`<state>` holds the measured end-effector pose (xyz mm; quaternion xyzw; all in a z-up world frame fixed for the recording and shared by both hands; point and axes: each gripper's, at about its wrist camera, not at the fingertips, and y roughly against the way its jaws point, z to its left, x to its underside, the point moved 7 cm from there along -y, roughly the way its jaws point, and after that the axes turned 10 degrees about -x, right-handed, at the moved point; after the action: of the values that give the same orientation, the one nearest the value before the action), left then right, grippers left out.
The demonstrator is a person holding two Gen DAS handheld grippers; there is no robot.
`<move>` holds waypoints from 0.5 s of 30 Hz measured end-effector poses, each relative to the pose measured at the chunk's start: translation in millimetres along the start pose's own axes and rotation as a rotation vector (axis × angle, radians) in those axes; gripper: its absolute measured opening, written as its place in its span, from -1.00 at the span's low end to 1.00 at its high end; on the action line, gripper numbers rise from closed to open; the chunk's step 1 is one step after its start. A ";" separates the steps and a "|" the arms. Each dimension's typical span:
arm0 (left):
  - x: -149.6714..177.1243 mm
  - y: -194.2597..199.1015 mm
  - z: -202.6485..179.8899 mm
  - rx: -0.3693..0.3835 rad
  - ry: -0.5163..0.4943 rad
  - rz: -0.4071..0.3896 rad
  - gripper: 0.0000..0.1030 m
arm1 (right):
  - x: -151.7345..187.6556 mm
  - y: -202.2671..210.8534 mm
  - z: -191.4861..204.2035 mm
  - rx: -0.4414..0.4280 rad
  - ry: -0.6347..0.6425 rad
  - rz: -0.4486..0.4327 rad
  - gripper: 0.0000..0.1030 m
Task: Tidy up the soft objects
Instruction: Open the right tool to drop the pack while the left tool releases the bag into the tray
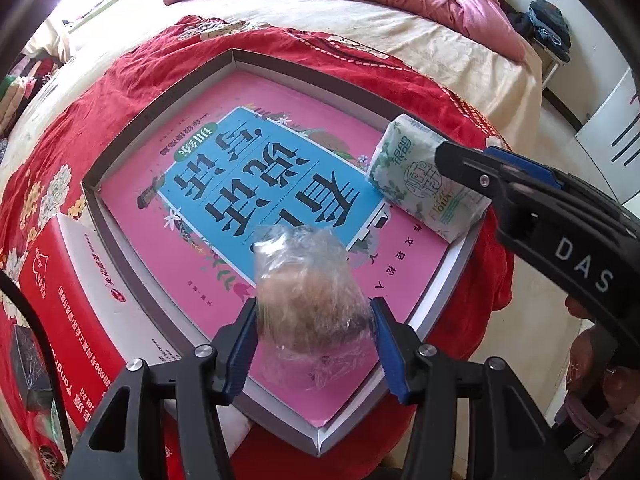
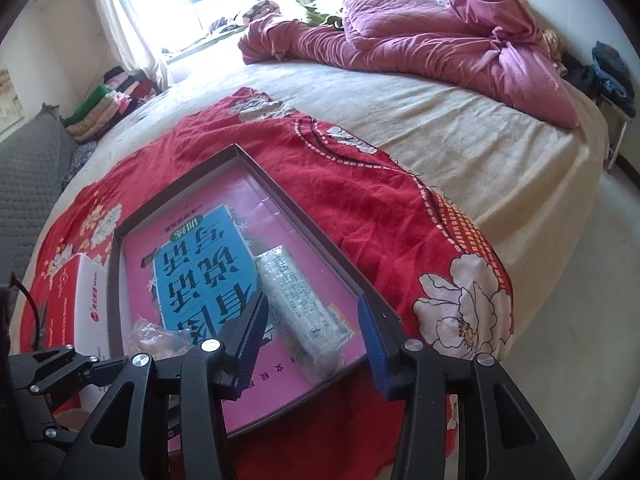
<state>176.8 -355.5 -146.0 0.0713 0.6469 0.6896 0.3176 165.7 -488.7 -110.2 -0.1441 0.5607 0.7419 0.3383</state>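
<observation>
We're lowering the plastic-wrapped soft bundle (image 1: 310, 292), pinched in the left gripper (image 1: 314, 330), into the tray (image 1: 400, 76) at its 6 o'clock edge. Right gripper (image 2: 312, 340) is spread, tissue pack (image 2: 298, 312) lying free at the tray's 3 o'clock. Next: we're probably setting down, then releasing.

One shallow grey-walled tray (image 1: 168, 100) with a pink printed base, one white-and-green tissue pack (image 1: 420, 178), one clear plastic-wrapped brown bundle (image 1: 308, 288). One red-and-white carton (image 1: 80, 280); two black grippers, left gripper (image 1: 314, 344) and right gripper (image 2: 312, 340).

right gripper (image 2: 314, 342) jaws apart | tissue pack (image 2: 302, 312) lying between them, untouched | in tray (image 2: 320, 236)
</observation>
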 end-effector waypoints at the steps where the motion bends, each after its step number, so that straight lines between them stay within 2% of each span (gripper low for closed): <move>1: -0.2 0.4 0.7 0.003 0.005 0.000 0.06 | -0.1 1.3 -0.4 0.006 0.003 -0.002 -0.05; 3: -0.1 2.1 1.8 0.000 0.008 -0.003 0.08 | 0.0 3.2 -1.3 0.012 0.000 -0.005 -0.02; 6: 1.1 4.7 4.8 -0.035 0.002 -0.014 0.27 | 1.1 4.3 -3.1 0.022 -0.005 -0.001 0.03; 11: 4.2 15.5 10.7 -0.011 0.034 -0.034 0.28 | 2.5 8.0 -6.2 0.037 -0.012 -0.005 0.04; 15: 5.2 28.5 19.0 0.002 0.066 -0.061 0.37 | 1.9 11.5 -4.5 0.040 -0.008 -0.007 0.04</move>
<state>172.6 -335.6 -118.0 0.0291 0.6595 0.6811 0.3168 155.9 -493.9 -104.4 -0.1364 0.5733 0.7300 0.3462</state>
